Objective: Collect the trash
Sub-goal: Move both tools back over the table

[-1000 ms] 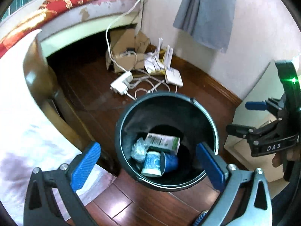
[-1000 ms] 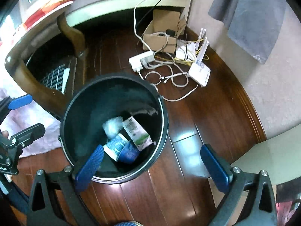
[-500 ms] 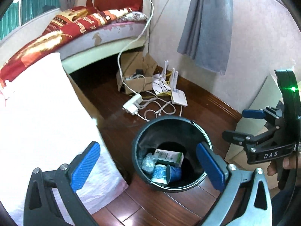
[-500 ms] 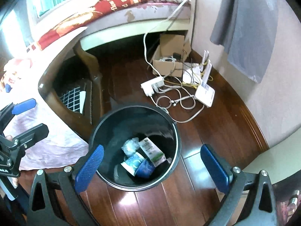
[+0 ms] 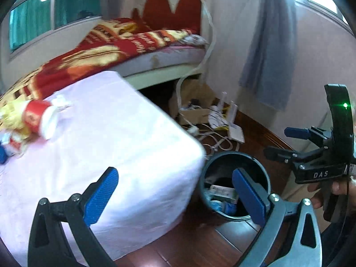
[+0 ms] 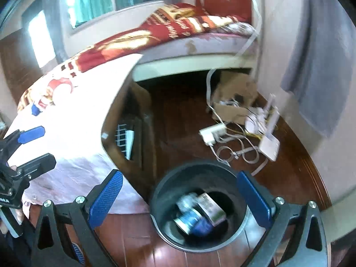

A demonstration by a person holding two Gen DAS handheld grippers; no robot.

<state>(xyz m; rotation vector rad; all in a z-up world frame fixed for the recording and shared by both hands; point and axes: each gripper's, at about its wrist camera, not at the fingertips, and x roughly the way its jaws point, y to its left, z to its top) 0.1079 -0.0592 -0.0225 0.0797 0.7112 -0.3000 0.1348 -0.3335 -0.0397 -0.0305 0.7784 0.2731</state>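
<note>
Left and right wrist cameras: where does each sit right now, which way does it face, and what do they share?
Left wrist: on the left claw, open, looking over the white-covered table toward the bed; the right claw and the hand holding it show at right.
Right wrist: on the right claw, open, above the black trash bin, facing the bed; the left claw shows at left.
Shared: the bin with cups and carton inside, table, bed, floor cables.
</note>
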